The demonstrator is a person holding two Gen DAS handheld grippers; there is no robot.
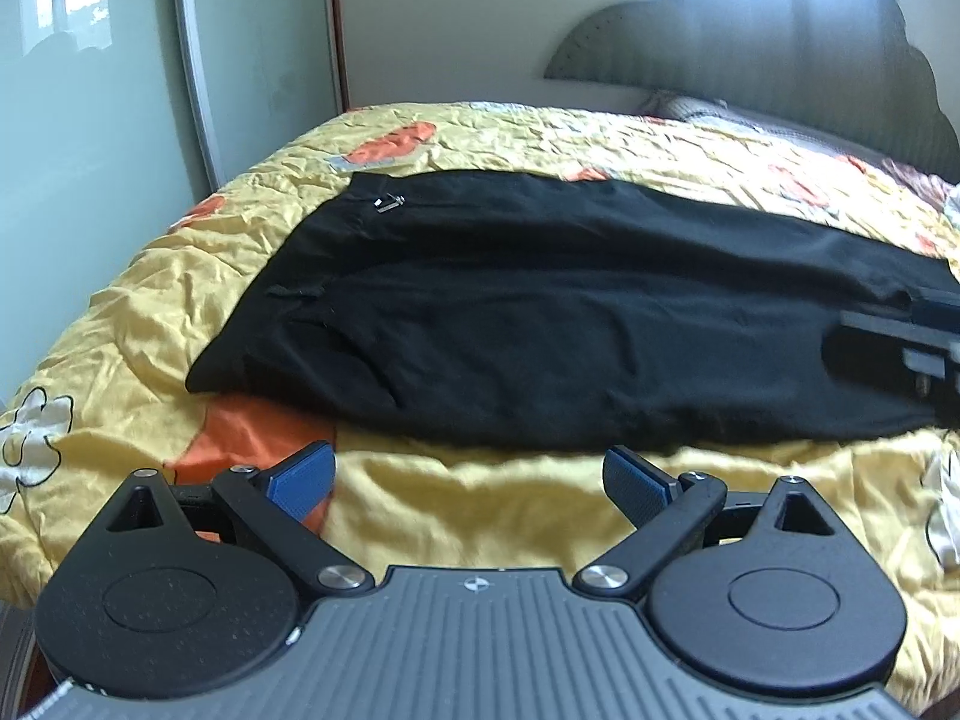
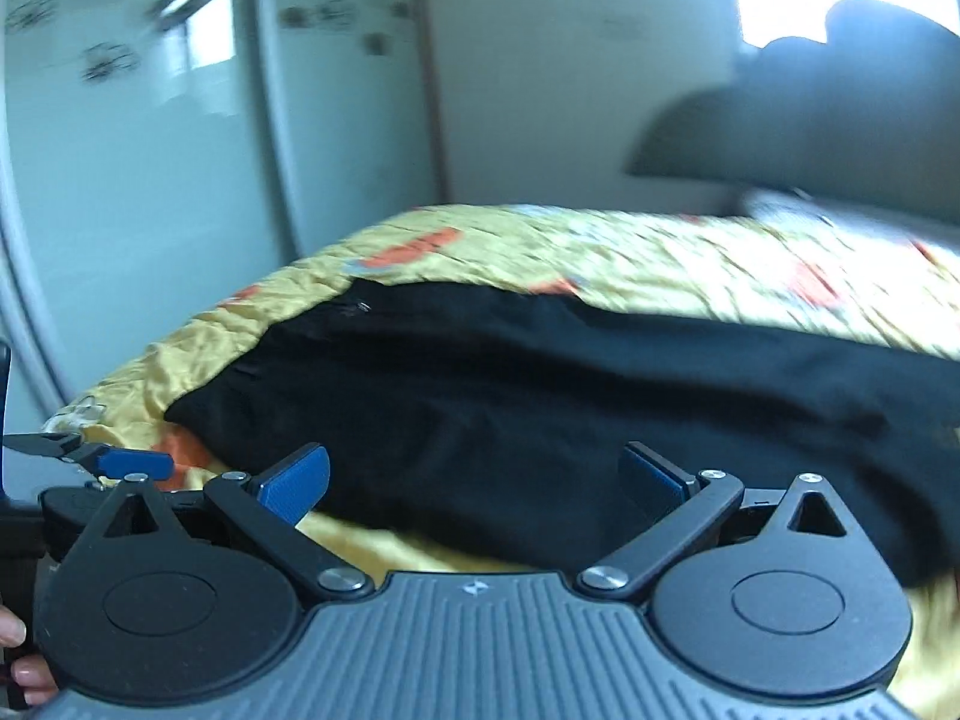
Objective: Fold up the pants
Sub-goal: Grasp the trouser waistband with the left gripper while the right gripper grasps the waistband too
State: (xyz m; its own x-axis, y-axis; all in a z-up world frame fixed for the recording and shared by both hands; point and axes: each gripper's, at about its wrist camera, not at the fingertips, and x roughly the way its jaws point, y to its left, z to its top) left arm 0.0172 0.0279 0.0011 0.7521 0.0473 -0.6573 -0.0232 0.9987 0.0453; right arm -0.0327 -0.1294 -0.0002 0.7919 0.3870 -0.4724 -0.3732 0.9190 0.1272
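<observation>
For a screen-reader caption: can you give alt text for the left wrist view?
Black pants lie flat on a bed with a yellow flowered quilt. The left tongs hover open in front of them, holding nothing; a dark headboard stands behind.

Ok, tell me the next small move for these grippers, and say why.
Probably ease the left gripper forward to the near edge of the black pants and close. Both it and the right gripper are open and empty, and the pants lie lengthwise on the yellow bedspread, seemingly already folded leg over leg.
</observation>
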